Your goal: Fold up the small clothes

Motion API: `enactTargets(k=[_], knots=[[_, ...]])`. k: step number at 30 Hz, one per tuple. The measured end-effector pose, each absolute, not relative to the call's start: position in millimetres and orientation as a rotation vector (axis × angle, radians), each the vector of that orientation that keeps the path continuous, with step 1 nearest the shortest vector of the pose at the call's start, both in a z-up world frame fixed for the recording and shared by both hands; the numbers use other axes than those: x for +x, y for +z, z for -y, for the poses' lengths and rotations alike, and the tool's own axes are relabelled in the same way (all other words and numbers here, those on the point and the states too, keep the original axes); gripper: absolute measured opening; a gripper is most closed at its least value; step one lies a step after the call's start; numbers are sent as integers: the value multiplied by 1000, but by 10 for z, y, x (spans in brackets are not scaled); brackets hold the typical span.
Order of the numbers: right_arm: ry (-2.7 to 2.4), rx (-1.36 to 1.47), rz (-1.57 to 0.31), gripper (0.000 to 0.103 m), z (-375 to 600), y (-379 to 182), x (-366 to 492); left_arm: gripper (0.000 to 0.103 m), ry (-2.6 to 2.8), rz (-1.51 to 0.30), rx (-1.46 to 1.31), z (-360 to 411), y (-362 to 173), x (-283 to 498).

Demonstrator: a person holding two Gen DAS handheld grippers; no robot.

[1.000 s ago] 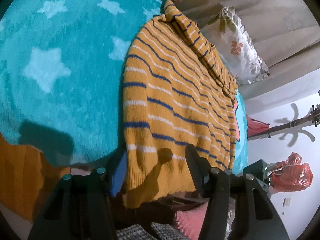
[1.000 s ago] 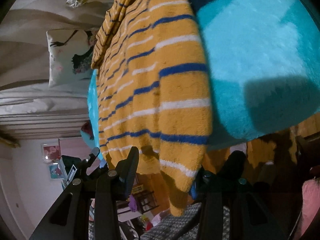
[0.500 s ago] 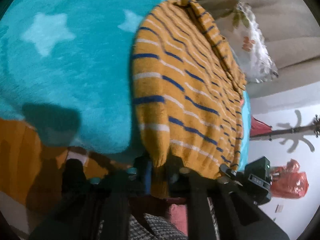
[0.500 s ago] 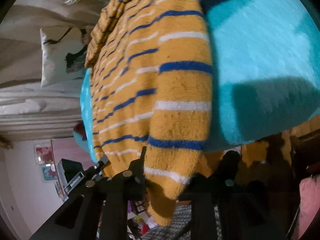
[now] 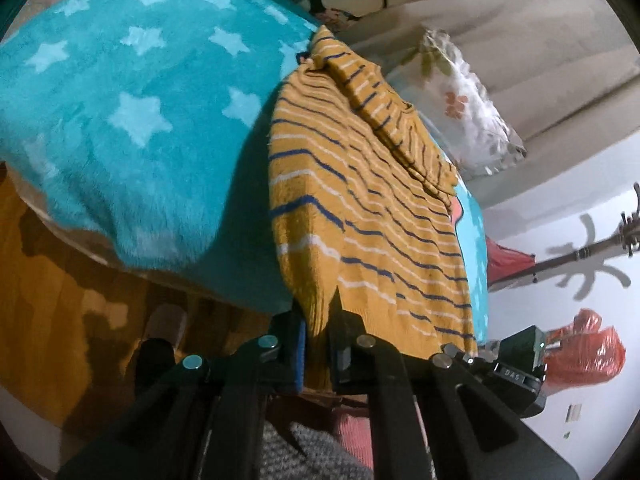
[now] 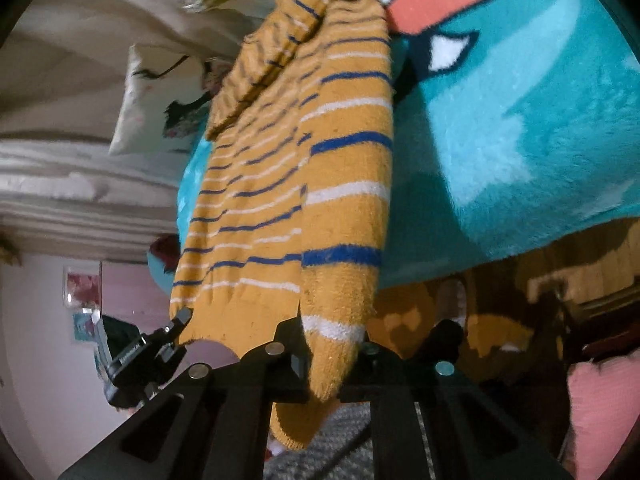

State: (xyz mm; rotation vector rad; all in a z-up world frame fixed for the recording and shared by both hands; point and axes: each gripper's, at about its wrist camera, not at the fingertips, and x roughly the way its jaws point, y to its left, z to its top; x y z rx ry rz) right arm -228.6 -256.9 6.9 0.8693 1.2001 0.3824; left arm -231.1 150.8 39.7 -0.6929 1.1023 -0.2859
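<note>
The sweater is mustard yellow with thin navy and white stripes, broader on its sleeve. It lies on a turquoise fleece blanket scattered with pale stars, which bears a coral and white figure outlined in dark blue. The pillow is white with a floral print.

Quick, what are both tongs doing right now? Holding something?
Left tongs: just closed, clamped on the near hem of the mustard-yellow knitted sweater with blue and white stripes.
Right tongs: just closed, clamped on the same sweater's hem.
</note>
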Motion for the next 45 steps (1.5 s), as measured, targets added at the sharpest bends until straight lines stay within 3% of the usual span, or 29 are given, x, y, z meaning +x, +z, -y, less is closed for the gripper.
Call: enactTargets(k=[9, 14, 21, 28, 39, 42, 45], knots=[[380, 861, -1213, 8, 2688, 61, -2699, 8, -266, -1185, -719, -1437, 286, -2607], [399, 835, -1173, 8, 2693, 272, -2507, 8, -272, -1122, -645, -1369, 578, -2352], [424, 776, -1085, 8, 2738, 766, -1748, 8, -299, -1019, -592, -1264, 946, -1397], [364, 775, -1024, 8, 2777, 1077, -627, 8, -321, -998, -559, -1176, 957, -85], [150, 910, -1098, 12, 2952, 478, 834, 10, -357, -1160, -499, -816, 567, 1382], [100, 968, -1121, 14, 3040, 271, 1003, 16, -390, -1191, -533, -810, 446, 1534], [76, 1046, -1106, 27, 3149, 136, 1093, 29, -440, -1201, -598, -870, 385, 1623]])
